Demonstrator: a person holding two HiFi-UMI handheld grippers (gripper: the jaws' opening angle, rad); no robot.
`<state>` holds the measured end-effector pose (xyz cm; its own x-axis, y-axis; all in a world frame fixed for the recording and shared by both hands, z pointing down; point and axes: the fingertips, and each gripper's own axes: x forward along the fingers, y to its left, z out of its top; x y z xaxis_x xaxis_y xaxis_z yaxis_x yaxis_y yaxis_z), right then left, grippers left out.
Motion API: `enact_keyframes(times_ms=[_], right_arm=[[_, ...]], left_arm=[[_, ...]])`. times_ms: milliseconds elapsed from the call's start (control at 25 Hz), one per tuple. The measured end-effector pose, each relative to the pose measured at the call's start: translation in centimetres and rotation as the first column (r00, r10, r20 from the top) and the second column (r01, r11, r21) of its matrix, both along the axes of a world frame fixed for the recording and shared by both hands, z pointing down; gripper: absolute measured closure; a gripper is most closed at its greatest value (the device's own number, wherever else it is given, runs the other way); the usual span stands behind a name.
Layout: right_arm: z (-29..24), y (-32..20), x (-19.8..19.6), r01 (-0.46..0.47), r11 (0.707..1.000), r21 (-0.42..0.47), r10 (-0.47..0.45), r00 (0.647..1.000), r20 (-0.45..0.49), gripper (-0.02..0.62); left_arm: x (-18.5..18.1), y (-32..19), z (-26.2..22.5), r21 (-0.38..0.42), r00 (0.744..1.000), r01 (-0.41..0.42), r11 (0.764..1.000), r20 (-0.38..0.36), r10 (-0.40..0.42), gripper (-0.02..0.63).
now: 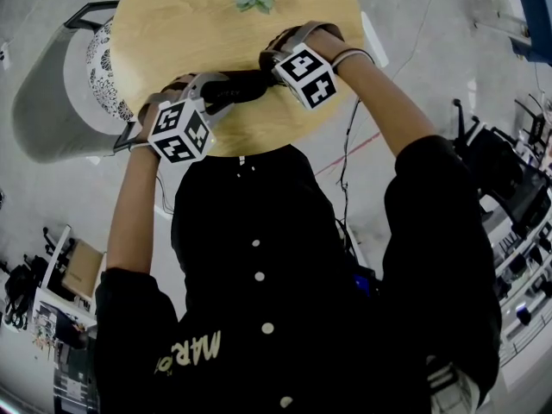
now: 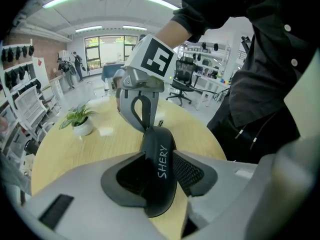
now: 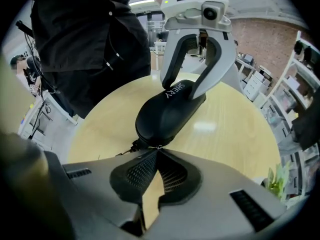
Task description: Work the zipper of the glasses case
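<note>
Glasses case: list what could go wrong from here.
1. The right gripper is shut on the zipper pull with only its very tips, so a tug may slip it off.
2. The left gripper clamps the glasses case across its smooth, rounded shell, so pulling on the zipper could twist or slide the case out.

Right gripper, fingers together, at black glasses case

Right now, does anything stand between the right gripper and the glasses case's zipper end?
Nothing visible does. The right gripper, shut, touches the glasses case at its end beside the zipper pull; the left gripper clamps the far end, out of the way.
</note>
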<state>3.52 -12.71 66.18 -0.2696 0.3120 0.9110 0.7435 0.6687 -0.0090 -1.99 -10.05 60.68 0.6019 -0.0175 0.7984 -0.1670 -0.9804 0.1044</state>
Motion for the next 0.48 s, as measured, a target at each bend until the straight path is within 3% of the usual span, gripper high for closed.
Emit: enact_keyframes(times_ms=[200,480], right_arm=[[-0.2,-0.1,0.3,-0.085,0.996,0.042,0.086,0.996,-0.023,0.591],[-0.2,-0.1,1.1,-0.132,0.987,0.096,0.138,0.989,-0.05,0.591]], left_arm=[[0.0,0.0,-0.1,-0.004,1.0,0.015,1.0,0.009,-0.015,0.44],[0.0,-0.1,0.0,-0.017,1.0,0.02,1.0,0.021,-0.02,0.44]])
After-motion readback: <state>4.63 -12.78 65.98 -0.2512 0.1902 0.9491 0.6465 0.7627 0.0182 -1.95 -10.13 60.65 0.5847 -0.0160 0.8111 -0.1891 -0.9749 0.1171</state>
